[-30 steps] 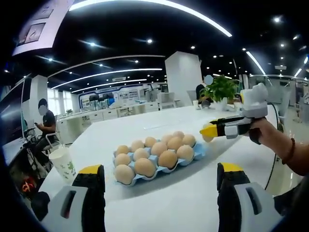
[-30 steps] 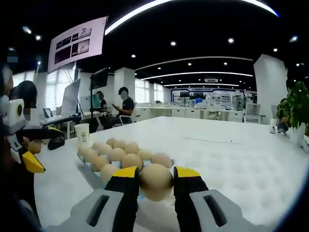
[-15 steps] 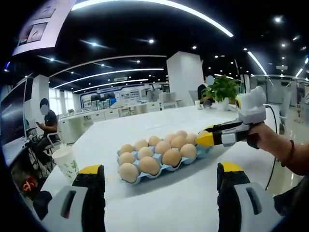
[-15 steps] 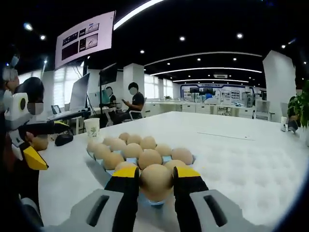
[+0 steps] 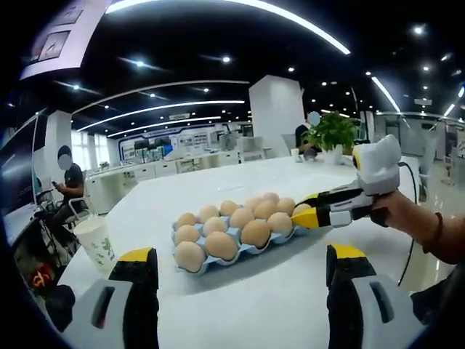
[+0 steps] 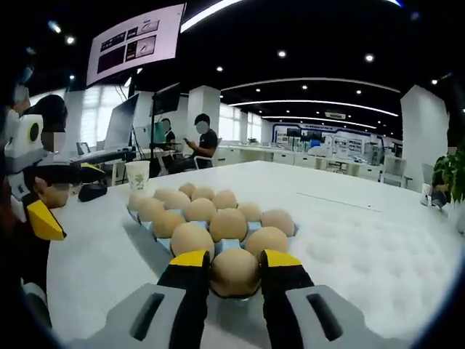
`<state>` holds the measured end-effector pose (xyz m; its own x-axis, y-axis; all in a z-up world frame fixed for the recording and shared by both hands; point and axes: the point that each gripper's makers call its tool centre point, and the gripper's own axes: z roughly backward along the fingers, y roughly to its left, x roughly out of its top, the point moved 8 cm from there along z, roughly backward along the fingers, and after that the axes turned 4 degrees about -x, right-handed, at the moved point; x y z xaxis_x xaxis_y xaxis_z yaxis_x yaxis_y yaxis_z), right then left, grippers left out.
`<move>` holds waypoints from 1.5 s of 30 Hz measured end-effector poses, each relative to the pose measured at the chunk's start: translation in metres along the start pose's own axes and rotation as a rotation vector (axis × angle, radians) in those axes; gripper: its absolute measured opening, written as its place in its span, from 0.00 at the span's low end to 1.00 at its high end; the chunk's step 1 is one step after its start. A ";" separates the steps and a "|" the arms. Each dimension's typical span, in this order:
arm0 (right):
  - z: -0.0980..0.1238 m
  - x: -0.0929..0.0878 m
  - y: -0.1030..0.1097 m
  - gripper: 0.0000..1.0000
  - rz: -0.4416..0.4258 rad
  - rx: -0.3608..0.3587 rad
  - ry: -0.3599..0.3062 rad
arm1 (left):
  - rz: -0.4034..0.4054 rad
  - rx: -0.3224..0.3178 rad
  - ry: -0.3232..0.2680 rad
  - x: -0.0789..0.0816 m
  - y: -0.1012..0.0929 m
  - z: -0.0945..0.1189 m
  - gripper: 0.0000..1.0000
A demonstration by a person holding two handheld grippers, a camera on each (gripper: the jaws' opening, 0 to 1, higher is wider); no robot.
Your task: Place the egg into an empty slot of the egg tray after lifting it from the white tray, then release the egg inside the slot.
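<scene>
The right tongs (image 6: pixel 235 270) clench the egg (image 6: pixel 235 272) low over the near corner of the blue egg tray (image 6: pixel 231 245) on the tabletop (image 6: pixel 363 247), seemingly to seat it in a slot, while the left tongs (image 5: pixel 236 265) wait released.

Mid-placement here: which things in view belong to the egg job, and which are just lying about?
Job: the egg clamped in the right gripper, the blue egg tray and its eggs.

Lying about: paper cup, potted plant, black mouse.
</scene>
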<state>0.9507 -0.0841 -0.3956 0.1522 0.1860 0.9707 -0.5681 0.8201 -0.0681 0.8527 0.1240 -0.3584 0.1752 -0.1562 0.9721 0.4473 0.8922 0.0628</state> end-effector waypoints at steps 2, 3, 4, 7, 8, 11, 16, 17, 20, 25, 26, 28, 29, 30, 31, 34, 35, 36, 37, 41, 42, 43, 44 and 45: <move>0.001 0.001 -0.001 0.31 0.007 -0.003 -0.004 | 0.001 0.001 0.001 0.000 0.000 -0.001 0.98; 0.002 0.001 -0.001 0.32 0.011 -0.003 -0.005 | 0.001 0.001 0.001 0.000 0.000 -0.001 0.98; 0.002 0.001 -0.002 0.34 0.009 -0.002 -0.006 | 0.001 0.001 0.000 0.000 0.000 -0.001 0.99; 0.004 0.002 -0.004 0.40 -0.011 0.007 -0.003 | 0.001 0.009 -0.004 0.002 0.002 -0.002 0.99; 0.005 0.003 -0.005 0.43 -0.009 0.008 -0.003 | 0.001 0.011 -0.007 0.003 0.003 -0.002 0.99; 0.008 0.008 -0.008 0.52 -0.009 0.006 -0.019 | -0.001 0.015 -0.012 0.005 0.004 -0.002 1.00; 0.012 0.016 -0.012 0.64 -0.007 0.008 -0.023 | -0.005 0.014 -0.014 0.008 0.004 -0.004 1.00; 0.013 0.017 -0.014 0.68 -0.006 0.007 -0.023 | -0.004 0.013 -0.014 0.008 0.004 -0.004 1.00; 0.015 0.022 -0.018 0.76 -0.004 0.004 -0.026 | 0.001 0.005 -0.021 0.009 0.002 -0.006 1.00; 0.022 0.026 -0.024 0.85 0.001 0.000 -0.024 | 0.014 -0.001 -0.037 0.011 0.000 -0.007 1.00; 0.023 0.026 -0.025 0.86 0.003 -0.001 -0.023 | 0.015 -0.001 -0.038 0.011 0.000 -0.007 1.00; 0.028 0.028 -0.031 0.88 0.003 -0.006 -0.018 | 0.014 0.001 -0.038 0.012 0.000 -0.007 1.00; 0.030 0.029 -0.033 0.90 -0.001 -0.009 -0.017 | 0.014 0.001 -0.038 0.012 0.000 -0.007 1.00; 0.032 0.030 -0.036 0.91 -0.005 -0.013 -0.016 | 0.013 0.001 -0.038 0.012 0.000 -0.007 1.00; 0.035 0.031 -0.039 0.91 -0.007 -0.015 -0.020 | 0.013 0.000 -0.036 0.012 -0.001 -0.007 1.00; 0.042 0.035 -0.049 0.92 -0.024 -0.038 -0.032 | 0.012 0.002 -0.036 0.012 -0.001 -0.008 1.00; 0.044 0.035 -0.052 0.92 -0.026 -0.043 -0.038 | 0.012 0.002 -0.036 0.013 0.000 -0.008 1.00; 0.047 0.036 -0.055 0.92 -0.025 -0.045 -0.040 | 0.016 0.004 -0.039 0.013 0.000 -0.008 1.00; 0.048 0.035 -0.056 0.92 -0.025 -0.046 -0.039 | 0.017 0.006 -0.041 0.013 0.001 -0.008 1.00; 0.055 0.035 -0.065 0.94 -0.020 -0.056 -0.031 | 0.018 0.013 -0.041 0.014 0.003 -0.007 1.00; 0.057 0.034 -0.067 0.94 -0.017 -0.058 -0.024 | 0.014 0.015 -0.037 0.014 0.003 -0.007 1.00; 0.059 0.033 -0.070 0.94 -0.013 -0.060 -0.020 | 0.009 0.018 -0.034 0.014 0.003 -0.008 1.00; 0.061 0.032 -0.071 0.94 -0.007 -0.062 -0.018 | 0.006 0.018 -0.033 0.014 0.003 -0.008 1.00; 0.063 0.031 -0.074 0.94 0.001 -0.068 -0.018 | 0.006 0.017 -0.034 0.015 0.003 -0.008 1.00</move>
<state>0.9466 -0.1729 -0.3458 0.1364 0.1773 0.9747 -0.5115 0.8552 -0.0839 0.8635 0.1214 -0.3456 0.1479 -0.1371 0.9795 0.4310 0.9003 0.0610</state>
